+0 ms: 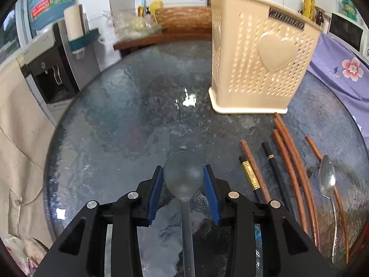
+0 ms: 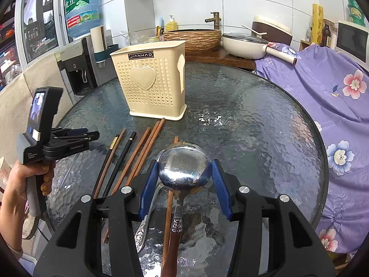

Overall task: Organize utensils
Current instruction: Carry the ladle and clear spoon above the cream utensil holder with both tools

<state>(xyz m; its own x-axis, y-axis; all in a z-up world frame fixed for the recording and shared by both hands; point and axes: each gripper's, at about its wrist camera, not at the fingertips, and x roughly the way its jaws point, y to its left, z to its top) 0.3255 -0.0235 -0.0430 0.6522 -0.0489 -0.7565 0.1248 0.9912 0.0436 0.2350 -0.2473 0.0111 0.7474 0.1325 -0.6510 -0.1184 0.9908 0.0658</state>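
A cream perforated utensil holder (image 1: 260,62) with a heart stands upright on the round glass table (image 1: 138,115); it also shows in the right wrist view (image 2: 150,85). My left gripper (image 1: 183,175) is shut on the bowl of a grey translucent spoon (image 1: 183,173), held above the table. My right gripper (image 2: 184,168) is shut on the bowl of a metal spoon with a wooden handle (image 2: 183,164). Several brown and black chopsticks (image 2: 136,157) lie in front of the holder, also in the left wrist view (image 1: 288,157). A second metal spoon (image 1: 327,177) lies among them.
A purple flowered cloth (image 2: 322,97) covers something along the table's right side. A water dispenser (image 2: 76,69) stands behind the left edge. A woven basin (image 2: 193,38) and a white pan (image 2: 244,43) sit on the counter behind. My left gripper's body (image 2: 46,138) shows at left.
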